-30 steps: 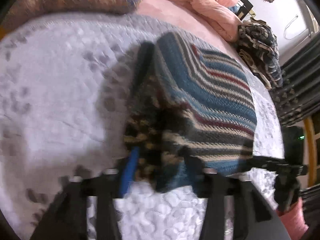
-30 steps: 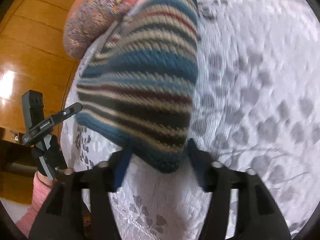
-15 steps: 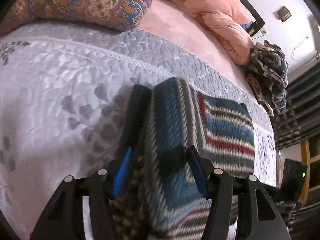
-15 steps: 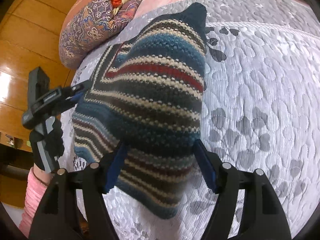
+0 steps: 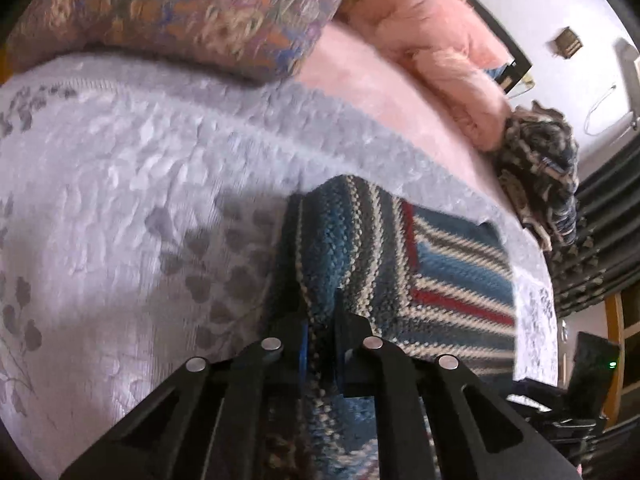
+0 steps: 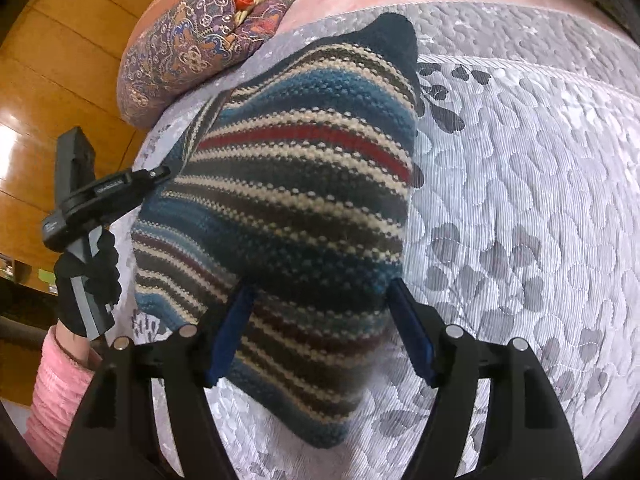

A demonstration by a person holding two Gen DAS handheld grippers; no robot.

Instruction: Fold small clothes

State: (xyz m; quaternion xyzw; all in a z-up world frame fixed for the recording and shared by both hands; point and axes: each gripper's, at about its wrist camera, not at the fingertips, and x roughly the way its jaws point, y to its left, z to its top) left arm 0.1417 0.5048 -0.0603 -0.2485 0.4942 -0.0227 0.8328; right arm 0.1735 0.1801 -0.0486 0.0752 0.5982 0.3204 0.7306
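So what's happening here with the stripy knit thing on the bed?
A person with a handheld gripper in each hand is folding a striped knit garment on a grey quilted bedspread. The left gripper is shut on the garment's edge. The right gripper is open, its fingers on either side of the garment's near part without pinching it. The garment lies in a folded bundle; a patterned cushion sits behind it.

My claws (image 6: 320,320) are black with blue pads (image 6: 230,330) and silver screws; I wear a pink sleeve (image 6: 56,392) and black glove (image 6: 90,276).
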